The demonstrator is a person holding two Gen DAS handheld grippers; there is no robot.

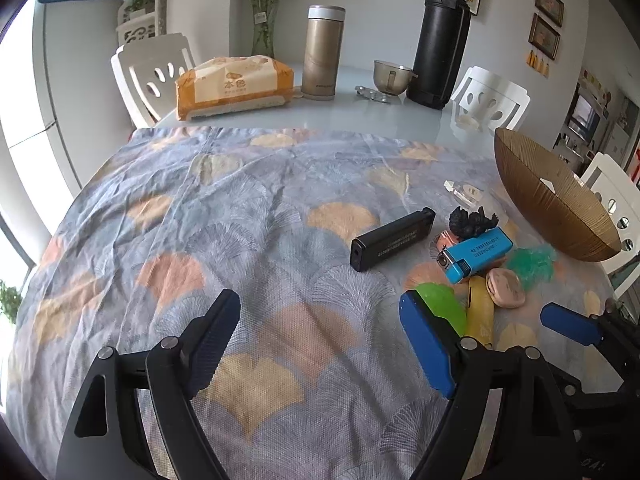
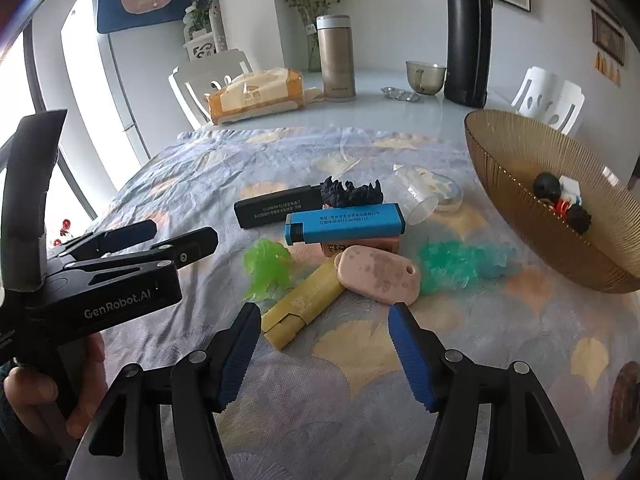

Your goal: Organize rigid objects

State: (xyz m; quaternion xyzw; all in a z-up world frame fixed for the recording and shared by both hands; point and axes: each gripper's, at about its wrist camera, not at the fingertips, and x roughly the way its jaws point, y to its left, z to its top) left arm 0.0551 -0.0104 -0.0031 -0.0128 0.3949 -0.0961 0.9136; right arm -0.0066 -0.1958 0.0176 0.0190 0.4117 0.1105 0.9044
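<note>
So the right hand-held gripper (image 2: 322, 354) hung part open over the patterned cloth (image 2: 360, 380), nothing between its jaws, the yellow lighter (image 2: 304, 304) just ahead at twelve o'clock. Over at nine o'clock in that view sat the left hand-held gripper (image 2: 168, 240), jaws wide, empty too. The amber ribbed bowl (image 2: 520, 184) at two o'clock already held a few small bits, a dark ball and a white-and-red piece among them, so the sorting looked begun. Plenty was left, though: the black lighter (image 2: 276, 208), blue lighter (image 2: 344, 224), pink oval tag (image 2: 378, 274), both green translucent figures, the black spiky figure (image 2: 352, 194) and a clear cup (image 2: 416, 196) all lay clustered on the table near the bowl. Early days, by my reckoning.
</note>
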